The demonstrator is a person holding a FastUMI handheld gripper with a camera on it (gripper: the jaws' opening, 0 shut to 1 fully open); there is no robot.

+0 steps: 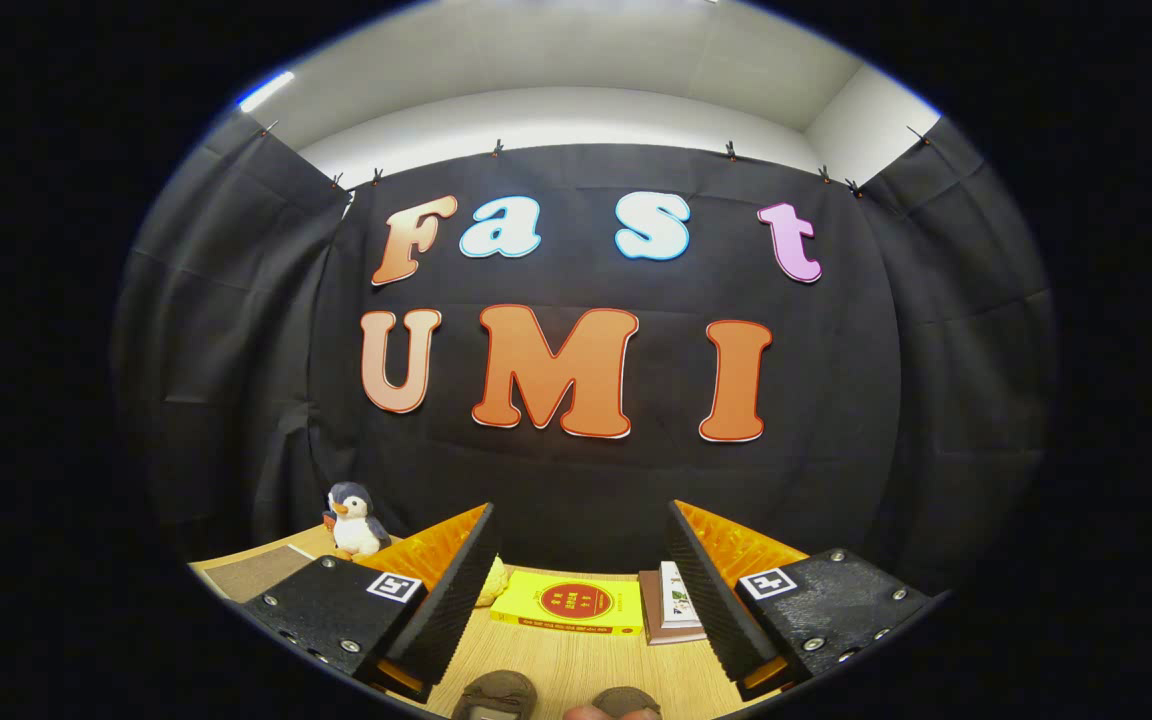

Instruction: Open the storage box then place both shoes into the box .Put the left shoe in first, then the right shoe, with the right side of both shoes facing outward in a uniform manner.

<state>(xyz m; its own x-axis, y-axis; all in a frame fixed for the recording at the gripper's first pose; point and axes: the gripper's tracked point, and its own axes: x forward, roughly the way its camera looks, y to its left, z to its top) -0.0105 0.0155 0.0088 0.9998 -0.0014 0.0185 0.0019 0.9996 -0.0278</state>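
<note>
Shoes: two dark rounded tips, which I take for the shoes (498,692), peek in at the very bottom centre of the frame, side by side on the table, between my fingers and nearer to me than their tips; most of each is cut off, so I cannot tell which is left or right.
Gripper (579,545): my fingers are spread wide apart and hold nothing; they rise from lower left and lower right, tilted outward.
Table (576,660): light wood, across the bottom of the frame, under and ahead of my fingers.
Yellow box (568,603): flat, with a red round mark on top, lying on the table between my fingers, just beyond the shoes.
Books (671,608): a small stack just right of the yellow box, touching or nearly touching it, partly hidden by my right finger.
Penguin (354,520): plush toy standing upright at lower left, beyond my left finger, at the table's far edge.
Mat (251,572): a brownish flat sheet on the table, left of the penguin.
Wall (936,400): black cloth, middle of the frame, behind everything.
</note>
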